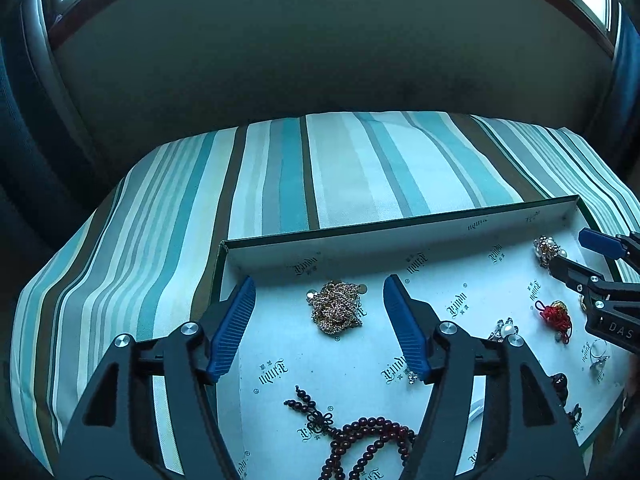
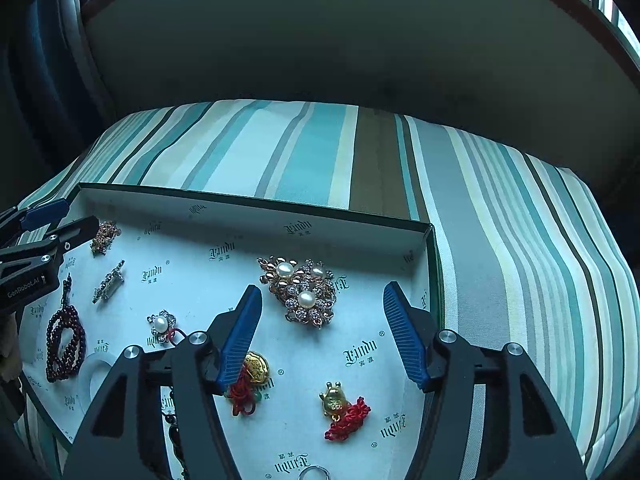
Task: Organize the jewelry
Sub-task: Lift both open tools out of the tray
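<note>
Now both tools stand released and empty over the tray (image 1: 400, 236): the left tool (image 1: 320, 328) frames the chain heap (image 1: 337, 307), the right tool (image 2: 322, 334) the pearl brooch (image 2: 300, 292). Between picks, I judge; next, descend and clench.

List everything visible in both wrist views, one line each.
box lid: one, white printed lining, on the cloth
striped cloth: one, teal and brown, under the lid
gold chain pile: one, far left of lid
large pearl brooch: one, gold, far right
small pearl brooch: one, silver, centre
bar brooch: one, silver, left
bead bracelet: one, dark red, near left
gold charms with red cord: two, near right
left gripper: fingers blue, open, empty
right gripper: fingers blue, open, empty
</note>
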{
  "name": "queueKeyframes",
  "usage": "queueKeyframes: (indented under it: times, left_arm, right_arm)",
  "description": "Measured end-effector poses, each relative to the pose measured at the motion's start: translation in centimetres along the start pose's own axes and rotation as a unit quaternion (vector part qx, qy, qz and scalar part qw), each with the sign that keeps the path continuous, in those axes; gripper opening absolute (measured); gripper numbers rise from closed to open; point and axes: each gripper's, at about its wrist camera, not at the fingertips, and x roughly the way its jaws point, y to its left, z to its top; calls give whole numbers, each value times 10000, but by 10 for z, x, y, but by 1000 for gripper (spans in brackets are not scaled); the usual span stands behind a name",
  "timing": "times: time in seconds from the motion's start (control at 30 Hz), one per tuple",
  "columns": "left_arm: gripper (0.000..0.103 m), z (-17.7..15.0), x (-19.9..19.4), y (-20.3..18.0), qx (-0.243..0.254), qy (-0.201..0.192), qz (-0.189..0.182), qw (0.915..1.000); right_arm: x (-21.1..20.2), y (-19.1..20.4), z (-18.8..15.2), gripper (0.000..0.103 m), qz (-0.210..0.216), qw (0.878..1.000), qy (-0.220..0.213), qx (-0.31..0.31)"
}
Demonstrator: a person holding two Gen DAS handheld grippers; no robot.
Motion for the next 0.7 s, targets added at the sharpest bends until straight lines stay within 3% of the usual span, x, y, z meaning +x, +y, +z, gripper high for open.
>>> queueKeyframes:
  times: [0.37,0.5,0.7]
  left_arm:
    - [80,-14,-44,-7,-66,-307,101,9995]
    - [85,-29,-69,-12,-115,-398,243,9988]
    - [87,-63,-116,-20,-313,-514,118,9981]
  right_arm:
    - [-36,0,-12,70,-55,9992,-363,169]
    - [-55,5,-29,70,-32,9987,-417,274]
    - [-93,17,-54,71,-61,9982,-493,346]
